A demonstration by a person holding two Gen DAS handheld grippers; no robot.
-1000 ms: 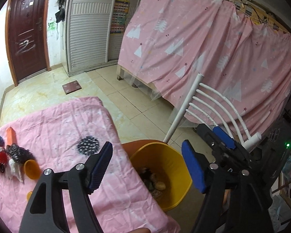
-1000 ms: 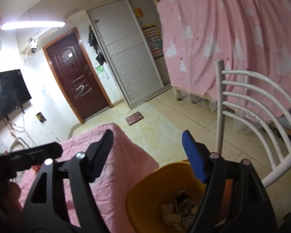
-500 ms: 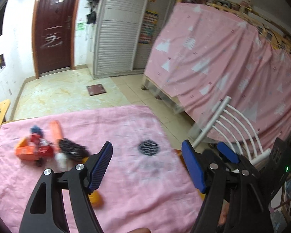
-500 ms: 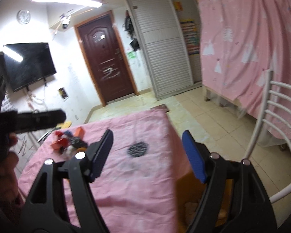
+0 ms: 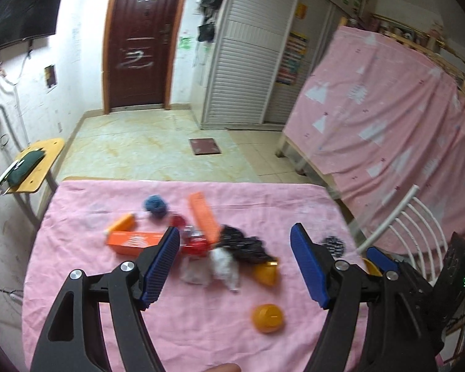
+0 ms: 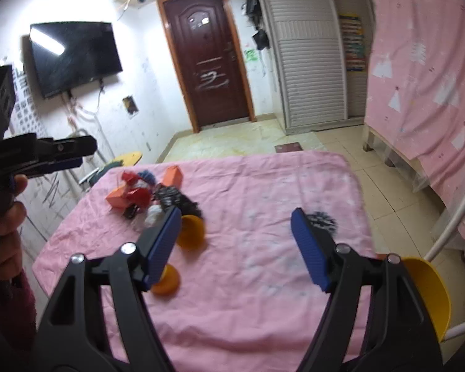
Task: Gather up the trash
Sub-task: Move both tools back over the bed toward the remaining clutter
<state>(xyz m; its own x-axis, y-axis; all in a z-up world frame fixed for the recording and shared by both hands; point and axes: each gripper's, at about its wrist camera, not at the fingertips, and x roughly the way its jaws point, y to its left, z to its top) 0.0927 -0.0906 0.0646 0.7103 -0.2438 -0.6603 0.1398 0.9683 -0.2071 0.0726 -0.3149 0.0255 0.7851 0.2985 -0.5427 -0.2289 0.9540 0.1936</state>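
A heap of trash lies on the pink tablecloth [image 5: 201, 325]: an orange box [image 5: 133, 242], an orange carton [image 5: 203, 217], a blue ball [image 5: 155, 206], red wrappers [image 5: 195, 245], black crumpled plastic [image 5: 243, 246], white plastic [image 5: 223, 266] and two yellow cups [image 5: 268, 317]. My left gripper [image 5: 235, 266] is open and empty, above the heap's near side. My right gripper [image 6: 235, 246] is open and empty, over the table's middle; the heap [image 6: 145, 197] lies ahead to its left. The yellow bin [image 6: 431, 294] sits at the table's right edge.
A white metal chair [image 5: 400, 226] stands right of the table beside the bin. A pink curtained bed [image 5: 403, 130] fills the right side. A small yellow table [image 5: 37, 167] stands at the far left. A dark spot [image 6: 322, 220] marks the cloth.
Both grippers have swung left from over the yellow bin to face the table and the trash heap. Both stayed open and empty.
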